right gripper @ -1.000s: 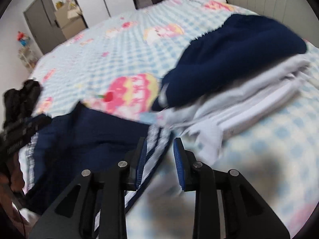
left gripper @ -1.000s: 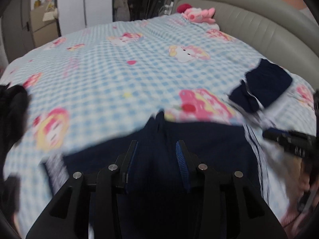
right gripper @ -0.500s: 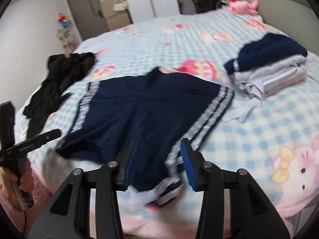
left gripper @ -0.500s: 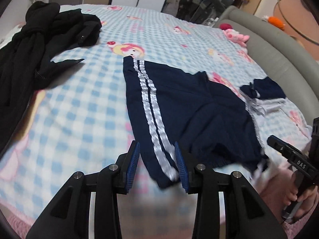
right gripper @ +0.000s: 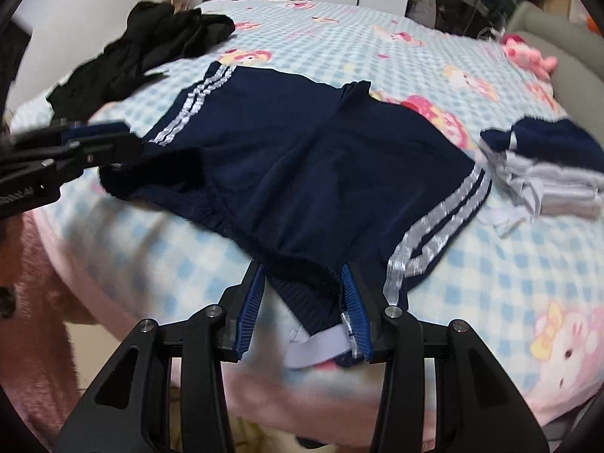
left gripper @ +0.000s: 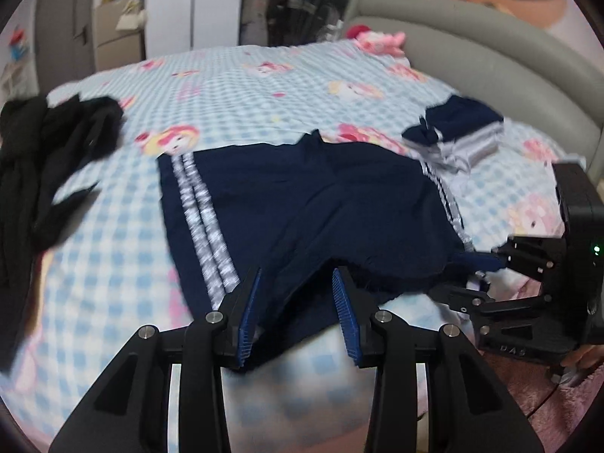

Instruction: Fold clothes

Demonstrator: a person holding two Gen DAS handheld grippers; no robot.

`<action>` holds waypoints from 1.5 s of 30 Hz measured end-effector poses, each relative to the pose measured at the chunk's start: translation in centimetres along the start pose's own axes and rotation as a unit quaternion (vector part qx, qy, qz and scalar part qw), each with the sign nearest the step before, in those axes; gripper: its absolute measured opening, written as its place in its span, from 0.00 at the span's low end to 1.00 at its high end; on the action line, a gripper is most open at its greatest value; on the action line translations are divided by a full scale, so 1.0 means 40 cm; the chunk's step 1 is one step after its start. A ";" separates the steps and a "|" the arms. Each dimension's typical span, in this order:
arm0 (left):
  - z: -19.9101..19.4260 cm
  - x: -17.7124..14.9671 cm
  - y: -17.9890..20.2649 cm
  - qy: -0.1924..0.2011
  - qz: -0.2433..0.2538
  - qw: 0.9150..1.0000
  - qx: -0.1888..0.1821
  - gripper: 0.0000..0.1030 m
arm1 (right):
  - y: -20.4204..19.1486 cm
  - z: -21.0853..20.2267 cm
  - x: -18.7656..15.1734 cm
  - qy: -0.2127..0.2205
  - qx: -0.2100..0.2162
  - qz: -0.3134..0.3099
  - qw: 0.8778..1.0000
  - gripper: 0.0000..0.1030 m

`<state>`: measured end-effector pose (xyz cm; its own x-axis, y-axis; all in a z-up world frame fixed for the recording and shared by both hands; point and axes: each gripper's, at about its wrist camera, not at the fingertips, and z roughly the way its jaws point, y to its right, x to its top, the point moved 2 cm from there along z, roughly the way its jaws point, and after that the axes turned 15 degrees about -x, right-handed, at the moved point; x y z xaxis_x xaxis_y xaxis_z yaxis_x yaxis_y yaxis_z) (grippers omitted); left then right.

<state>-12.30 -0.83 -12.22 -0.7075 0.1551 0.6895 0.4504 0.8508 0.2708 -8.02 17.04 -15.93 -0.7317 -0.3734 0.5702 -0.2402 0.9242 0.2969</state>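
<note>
Lying flat on the blue checked cartoon bedsheet [left gripper: 245, 87], navy shorts with silver side stripes [left gripper: 302, 204] look spread for folding, left gripper [left gripper: 296, 311] and right gripper [right gripper: 304, 305] each half-open astride the near waistband, apparently not clamping.

You saw soft dark cloth shorts [left gripper: 302, 196] with shiny stripes, lying on a fuzzy checked blanket [left gripper: 245, 87].

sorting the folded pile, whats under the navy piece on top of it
Folded grey and white clothes lie under the navy piece; how many, or anything beneath them, is covered.
</note>
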 end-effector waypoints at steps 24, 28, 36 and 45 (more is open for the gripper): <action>0.099 -0.085 0.000 -0.079 0.045 0.994 0.066 0.11 | 0.006 0.039 0.017 0.002 -0.045 -0.004 0.999 0.12; 0.016 -0.069 -0.039 -0.014 -0.044 0.999 -0.022 0.36 | 0.048 -0.006 0.013 0.023 0.002 0.053 0.998 0.33; -0.036 -0.071 -0.168 0.067 -0.212 0.973 -0.060 0.33 | 0.160 -0.072 0.007 0.075 0.045 0.187 0.978 0.39; -0.005 -0.114 -0.169 0.008 -0.212 0.977 0.022 0.35 | 0.130 0.029 -0.052 -0.046 0.023 0.169 0.984 0.39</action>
<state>-12.01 -7.39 -17.06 -0.8162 -0.2238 0.5327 0.0951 0.8573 0.5059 -8.50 22.72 -16.45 -0.8288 -0.0380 0.5582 -0.0010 0.9978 0.0665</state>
